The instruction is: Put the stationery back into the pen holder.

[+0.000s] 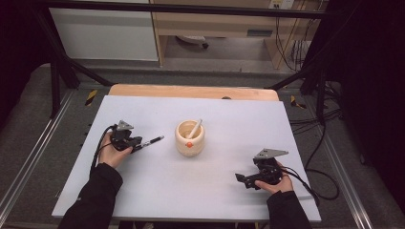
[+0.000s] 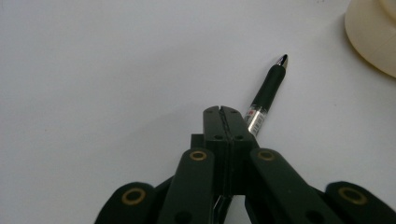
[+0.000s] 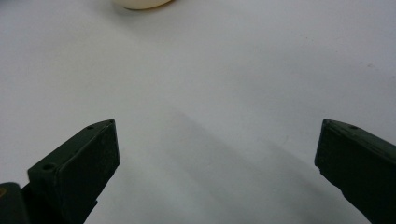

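Left to right. The left gripper (image 1: 136, 145), held low over the white table (image 1: 143, 191), had its fingers (image 2: 212, 126) drawn fully together. A black pen (image 1: 152, 141) ran out from them toward the cup; in the left gripper view the pen (image 2: 267, 95) emerged from beneath the right-hand side of the closed fingers, so it appeared to be pinned at its rear end, although the exact contact was hidden by the fingers themselves. The pen's long axis pointed away from the left hand, up and to the right across the table, tip leading. At the middle stood a cream cup (image 1: 189, 137) with an orange spot on its wall and a white stick-like item (image 1: 195, 128) leaning inside it, too small to identify. The pen tip lay near the cup's left side, not touching it. At the right, the right gripper (image 1: 240, 179) rested low over the table, well apart from the cup, its fingers (image 3: 79, 161) spread wide with nothing between them. Judged from this layout, the pen was bound for the cup: the left hand was much the nearer, and the coming move turned on raising the pen and tilting its axis upright over the rim.
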Available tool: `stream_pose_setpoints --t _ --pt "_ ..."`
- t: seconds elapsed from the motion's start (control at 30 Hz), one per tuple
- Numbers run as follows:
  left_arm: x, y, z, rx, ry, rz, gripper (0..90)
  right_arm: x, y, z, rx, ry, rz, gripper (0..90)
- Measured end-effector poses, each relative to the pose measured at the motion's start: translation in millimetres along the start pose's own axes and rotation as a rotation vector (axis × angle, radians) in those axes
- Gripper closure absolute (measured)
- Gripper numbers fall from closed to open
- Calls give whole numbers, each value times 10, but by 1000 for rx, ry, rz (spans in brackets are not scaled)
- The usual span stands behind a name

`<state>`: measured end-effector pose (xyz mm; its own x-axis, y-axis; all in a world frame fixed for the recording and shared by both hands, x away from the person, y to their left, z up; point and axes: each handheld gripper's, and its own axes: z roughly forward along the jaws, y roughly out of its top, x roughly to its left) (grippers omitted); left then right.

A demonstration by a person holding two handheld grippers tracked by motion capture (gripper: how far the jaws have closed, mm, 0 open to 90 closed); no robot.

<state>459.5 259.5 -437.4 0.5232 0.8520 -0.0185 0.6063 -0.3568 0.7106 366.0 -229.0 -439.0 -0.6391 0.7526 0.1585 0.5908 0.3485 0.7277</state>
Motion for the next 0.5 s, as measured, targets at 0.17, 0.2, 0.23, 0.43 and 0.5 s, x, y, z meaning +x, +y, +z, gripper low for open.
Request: stream_pose_setpoints --t 0.17,0.2,0.23,0.43,0.5 --pt "5 -18 23 15 -6 6 899 -1 0 0 0 0 -2 8" --pt "2 -18 15 17 -9 7 899 1 0 0 0 0 2 8" --pt "-3 -18 6 16 -11 10 899 -1 0 0 0 -1 0 8" --pt "-55 -25 -40 20 -34 35 900 -1 1 -1 -1 -2 -1 8" --pt "-79 -19 -47 21 -41 45 899 -1 0 -1 0 -2 -1 8"
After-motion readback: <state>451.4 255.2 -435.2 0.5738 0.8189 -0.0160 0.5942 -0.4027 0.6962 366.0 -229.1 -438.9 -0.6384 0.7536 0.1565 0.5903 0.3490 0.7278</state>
